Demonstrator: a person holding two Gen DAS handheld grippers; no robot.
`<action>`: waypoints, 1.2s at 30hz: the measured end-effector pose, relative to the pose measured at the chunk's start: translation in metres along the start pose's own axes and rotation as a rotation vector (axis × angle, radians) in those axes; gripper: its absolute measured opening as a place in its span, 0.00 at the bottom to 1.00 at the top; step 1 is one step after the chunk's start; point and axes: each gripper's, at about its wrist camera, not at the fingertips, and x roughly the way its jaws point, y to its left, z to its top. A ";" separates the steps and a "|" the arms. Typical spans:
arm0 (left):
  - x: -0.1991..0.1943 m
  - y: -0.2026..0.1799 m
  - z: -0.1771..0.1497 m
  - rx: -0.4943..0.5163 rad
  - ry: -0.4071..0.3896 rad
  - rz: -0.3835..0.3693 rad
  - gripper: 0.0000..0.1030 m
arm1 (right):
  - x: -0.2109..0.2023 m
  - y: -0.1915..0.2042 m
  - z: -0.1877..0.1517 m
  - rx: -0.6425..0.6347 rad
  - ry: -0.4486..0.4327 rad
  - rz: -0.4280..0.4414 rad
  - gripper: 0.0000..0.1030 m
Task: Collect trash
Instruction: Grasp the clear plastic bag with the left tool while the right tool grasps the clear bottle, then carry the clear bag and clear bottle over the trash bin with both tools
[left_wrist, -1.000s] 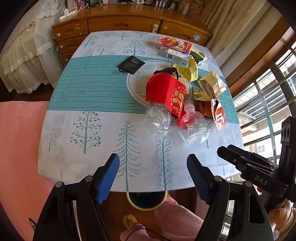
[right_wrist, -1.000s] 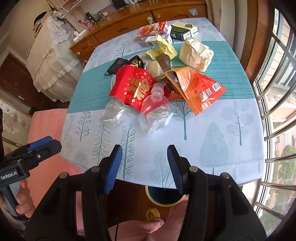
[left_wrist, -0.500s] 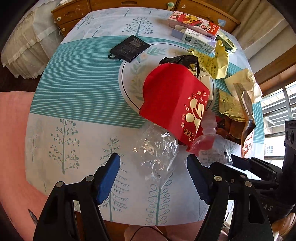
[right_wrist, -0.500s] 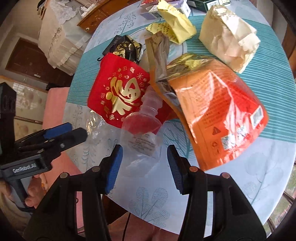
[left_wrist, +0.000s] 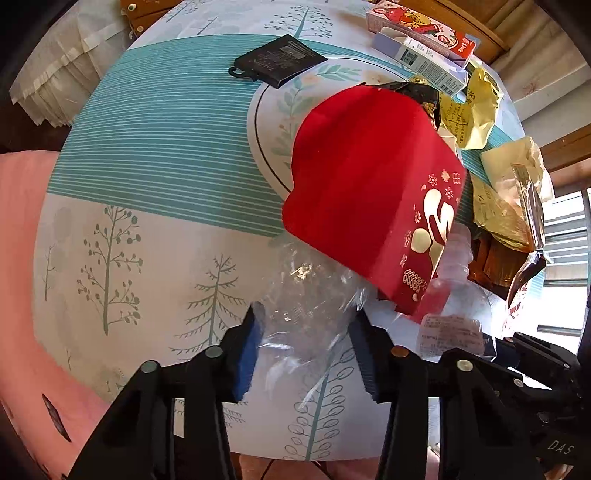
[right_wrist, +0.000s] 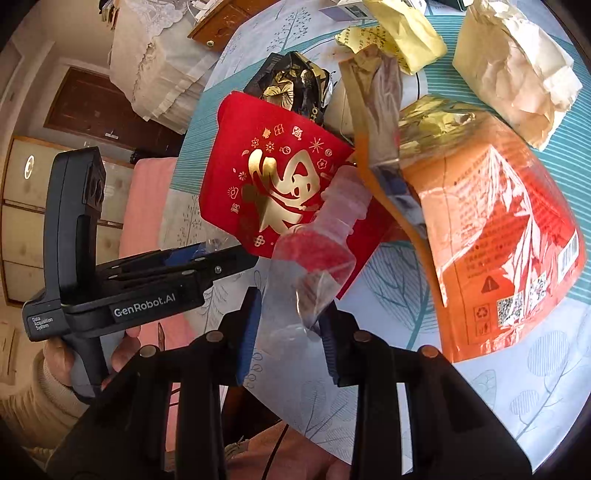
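Both tools are down at the near edge of the trash pile. Left tool (left_wrist: 303, 350) has its jaws closing in around a crumpled clear plastic wrap (left_wrist: 306, 299) at lower centre of the left wrist view, blue pads right against its sides, so it looks pinched, though the film is see-through and hard to read. Right tool (right_wrist: 290, 332) has been closing too and is gripping the base of a clear plastic bottle (right_wrist: 314, 266) at centre-bottom of the right wrist view; the bottle is tilted with its ribbed neck pointing to the upper right and something reddish showing through its upper part. Resting on both pieces is a red bag (right_wrist: 273, 184) with a gold character printed on it, its lower corner overlapping the bottle's neck. To the right of that sits a big orange pouch (right_wrist: 498, 240) with a foil-lined open top, and past it, upper right, a crumpled beige paper bag (right_wrist: 513, 70) and a yellow wrapper (right_wrist: 406, 37). Left wrist view also shows a black flat packet (left_wrist: 280, 61) top centre, a couple of cartons (left_wrist: 421, 40) upper right, and a plate (left_wrist: 273, 122) under the red bag. Everything's on the table (left_wrist: 147, 184) with a teal striped, tree-print cloth. A hand (right_wrist: 55, 365) holds the left tool's handle at lower left.
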 end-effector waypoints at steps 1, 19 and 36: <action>-0.002 0.002 -0.002 -0.009 0.001 0.002 0.40 | -0.001 0.001 -0.001 0.001 0.000 0.006 0.27; -0.090 0.020 -0.039 0.052 -0.136 0.202 0.37 | -0.022 0.060 -0.024 -0.053 -0.088 0.008 0.27; -0.134 0.024 -0.032 0.112 -0.222 0.138 0.37 | -0.071 0.076 -0.061 -0.020 -0.200 -0.029 0.26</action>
